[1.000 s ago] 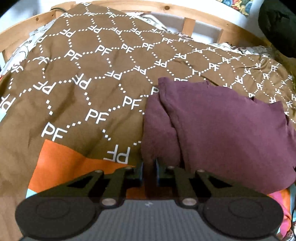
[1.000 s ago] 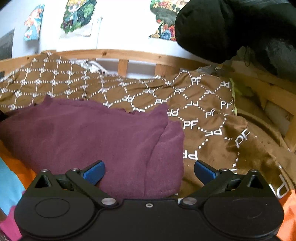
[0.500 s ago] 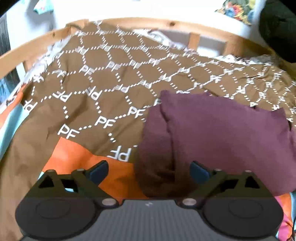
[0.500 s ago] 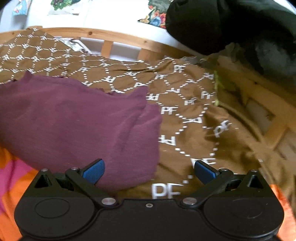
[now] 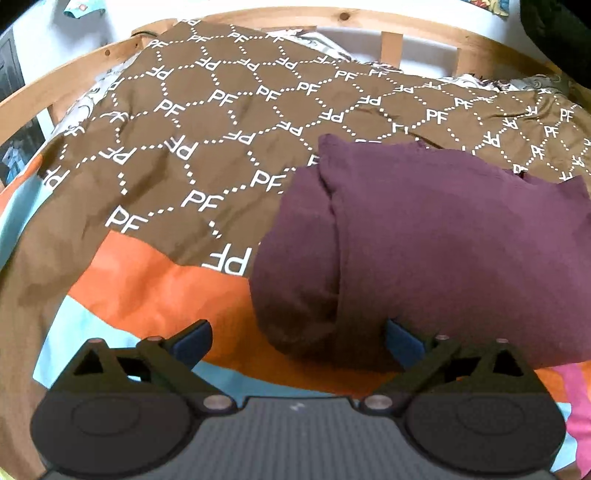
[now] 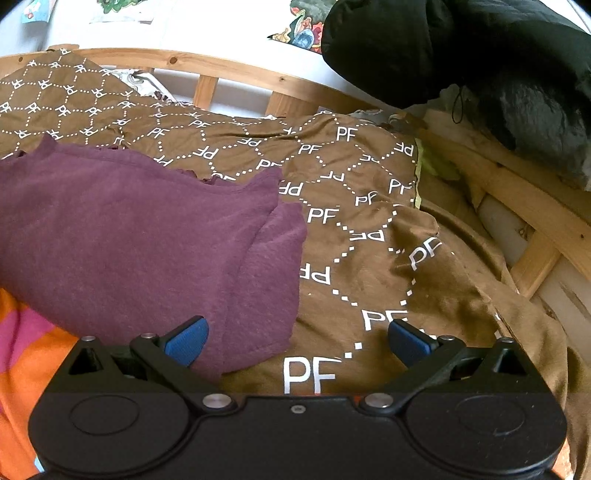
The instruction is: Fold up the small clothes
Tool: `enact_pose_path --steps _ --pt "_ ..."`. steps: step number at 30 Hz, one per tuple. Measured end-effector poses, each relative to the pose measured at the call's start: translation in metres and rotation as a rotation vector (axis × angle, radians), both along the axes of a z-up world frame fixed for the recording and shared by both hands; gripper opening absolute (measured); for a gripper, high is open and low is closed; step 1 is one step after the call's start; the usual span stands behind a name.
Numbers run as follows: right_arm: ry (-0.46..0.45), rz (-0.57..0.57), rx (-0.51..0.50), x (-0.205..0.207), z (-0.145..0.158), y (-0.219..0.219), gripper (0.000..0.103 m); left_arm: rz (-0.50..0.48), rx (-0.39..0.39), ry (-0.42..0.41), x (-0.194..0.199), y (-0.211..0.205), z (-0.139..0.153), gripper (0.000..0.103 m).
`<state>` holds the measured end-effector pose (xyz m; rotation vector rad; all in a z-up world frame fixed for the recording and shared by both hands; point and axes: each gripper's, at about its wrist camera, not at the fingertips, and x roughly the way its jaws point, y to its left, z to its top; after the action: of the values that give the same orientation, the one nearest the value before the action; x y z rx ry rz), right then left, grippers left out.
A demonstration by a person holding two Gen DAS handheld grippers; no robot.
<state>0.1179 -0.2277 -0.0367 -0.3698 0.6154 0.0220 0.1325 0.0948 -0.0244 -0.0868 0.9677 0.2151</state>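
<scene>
Your left gripper has just been opening, jaws wide around the maroon shirt's near corner; right gripper gapes too, gripping nothing.

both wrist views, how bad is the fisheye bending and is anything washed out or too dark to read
Left wrist view: the wooden bed rail bows into an arc; the wall behind is blown out white. Right wrist view: the rail curves too, and the black bundle at top right is nearly featureless; the maroon garment reads sharp.
</scene>
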Motion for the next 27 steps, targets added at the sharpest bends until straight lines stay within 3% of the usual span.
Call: enact_pose_path --steps 6,11,17,22,27 --pt "-0.006 -0.009 0.014 -0.001 0.002 0.0 0.102 0.037 -0.041 0.016 -0.002 0.007 -0.005 0.102" --pt "-0.06 0.05 0.192 -0.011 0.015 0.003 0.102 0.065 -0.097 0.019 -0.005 0.01 -0.007 0.102" --pt "-0.097 0.17 0.184 -0.024 0.016 0.027 0.102 0.107 -0.215 -0.008 -0.023 0.013 -0.006 0.102" --pt "-0.082 0.18 0.178 -0.02 0.015 0.039 0.102 -0.033 -0.277 -0.077 -0.04 -0.004 -0.006 0.103" --pt "-0.07 0.17 0.234 -0.013 0.017 0.05 0.102 -0.085 -0.393 -0.058 -0.034 -0.013 -0.015 0.103"
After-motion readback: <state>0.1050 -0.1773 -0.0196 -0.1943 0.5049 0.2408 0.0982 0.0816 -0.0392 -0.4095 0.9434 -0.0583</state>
